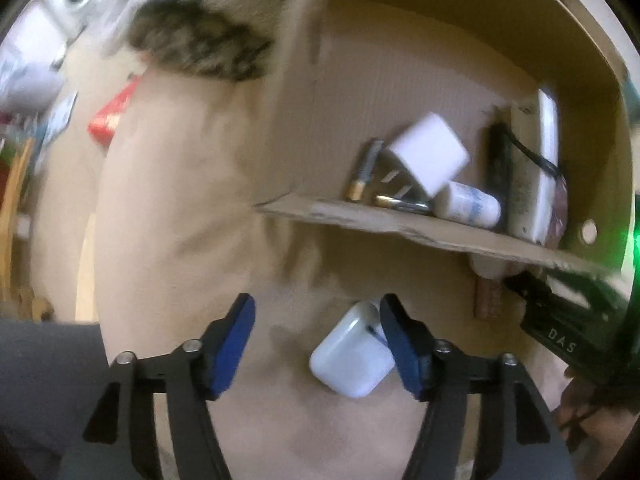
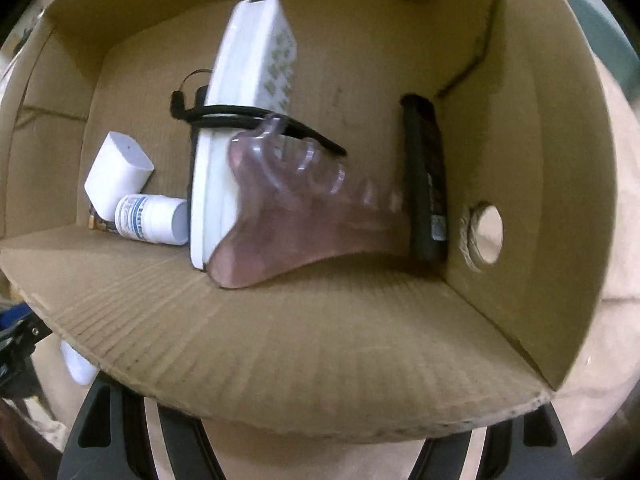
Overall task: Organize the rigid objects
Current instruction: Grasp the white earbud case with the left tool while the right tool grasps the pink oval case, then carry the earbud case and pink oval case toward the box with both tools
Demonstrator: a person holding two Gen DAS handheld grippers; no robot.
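Earbud case [image 1: 352,354], white, glossy and rounded, lies on the beige surface [image 1: 180,200] just outside the cardboard box [image 2: 320,340]. It sits between the blue pads of the left gripper [image 1: 318,342], close against the right-hand pad, with the jaws standing open and not pressing on it.

Readable writing is scarce. The letters "DAS" show in white on a black body [image 1: 568,328] at the right edge of the left wrist view. A small white bottle [image 2: 150,220] inside the box carries a blue printed label, too blurred to read.

Only the left wrist view shows the earbud case, two batteries [image 1: 362,176] beside a white charger plug [image 1: 428,152], and a red item [image 1: 114,114] well apart on the surface.

The right wrist view looks deeper into the box: a white remote [image 2: 248,100] stands on edge with a black cable [image 2: 248,114] across it, a translucent pink comb-like piece [image 2: 300,208] leans on it, and a black remote [image 2: 426,180] stands by the wall with a round hole [image 2: 486,236]. The right gripper's tips are hidden under the box flap, so whether its jaws are open I cannot tell.
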